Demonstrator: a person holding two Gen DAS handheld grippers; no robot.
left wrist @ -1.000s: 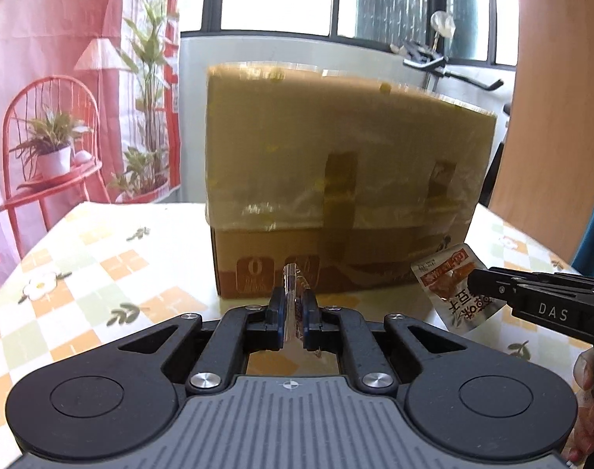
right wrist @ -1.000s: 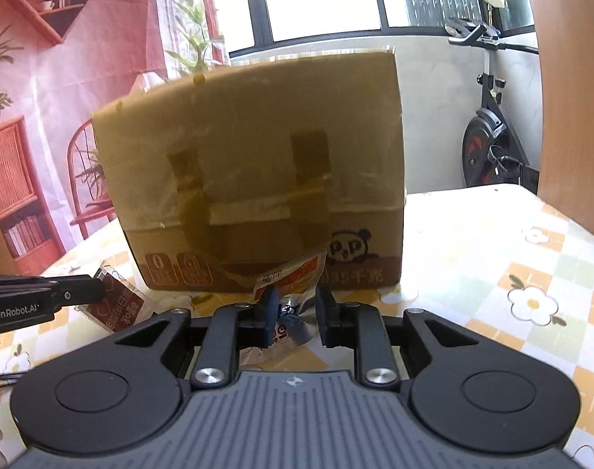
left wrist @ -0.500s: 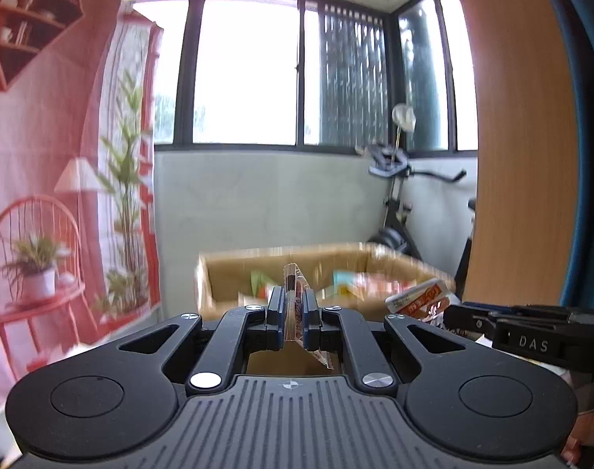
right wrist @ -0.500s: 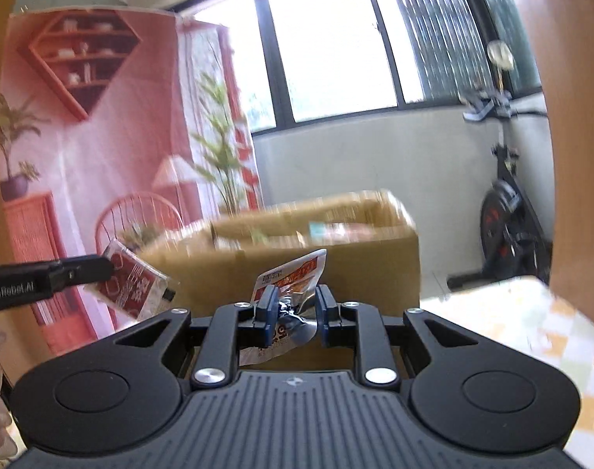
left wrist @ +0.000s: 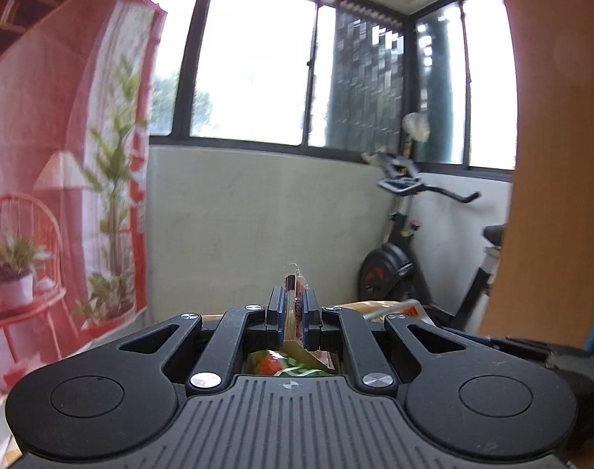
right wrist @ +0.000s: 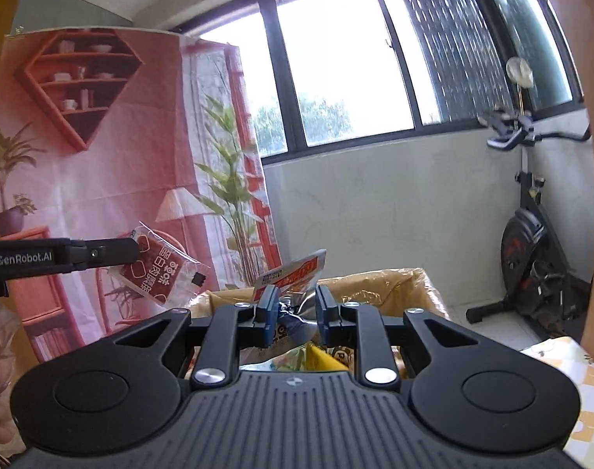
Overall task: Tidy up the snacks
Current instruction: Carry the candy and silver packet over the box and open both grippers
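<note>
Open box (right wrist: 421, 285) below both held packets, exercise bike (right wrist: 531, 250) behind, right.

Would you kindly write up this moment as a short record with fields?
left tongs: shut on a dark red snack packet
right tongs: shut on a red and silver snack packet
cardboard box: open on top, below and ahead of both tongs, snacks inside
table: checked cloth, a corner shows at right
background: window, exercise bike, pink backdrop
</note>
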